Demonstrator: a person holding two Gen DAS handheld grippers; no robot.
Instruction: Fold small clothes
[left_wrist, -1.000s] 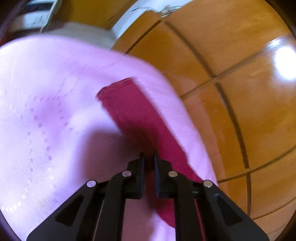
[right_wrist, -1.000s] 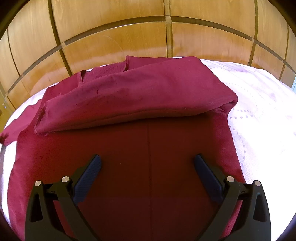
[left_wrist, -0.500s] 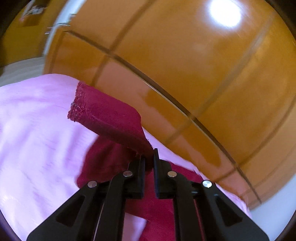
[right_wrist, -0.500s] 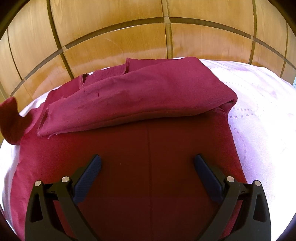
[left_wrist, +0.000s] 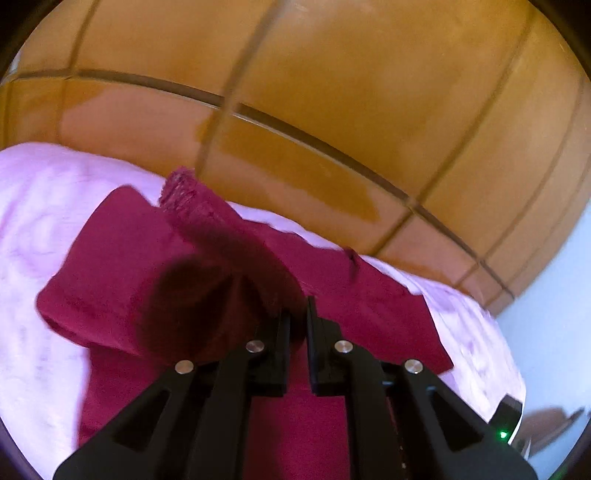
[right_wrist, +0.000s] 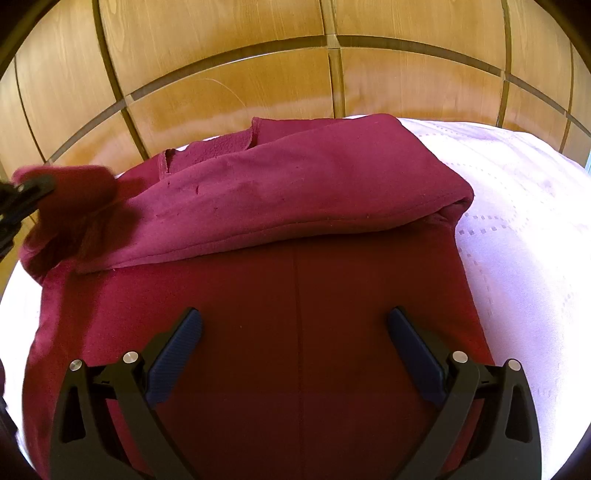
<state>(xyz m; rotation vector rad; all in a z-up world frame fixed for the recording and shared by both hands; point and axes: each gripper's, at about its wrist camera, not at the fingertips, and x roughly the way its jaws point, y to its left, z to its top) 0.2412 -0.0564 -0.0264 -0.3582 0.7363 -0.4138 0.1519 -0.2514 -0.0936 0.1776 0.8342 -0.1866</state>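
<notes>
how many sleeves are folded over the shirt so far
1. One sleeve lies folded across the shirt; the other sleeve is lifted in the left tool, not yet laid down.

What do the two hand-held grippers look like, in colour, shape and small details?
The left hand-held gripper is matte black plastic with flat, blocky black fingers, triangular cut-outs in its linkage arms and round silver pins. The right hand-held gripper has the same black frame and silver pins, but its fingers carry ribbed dark blue pads. No cables or sleeves show.
</notes>
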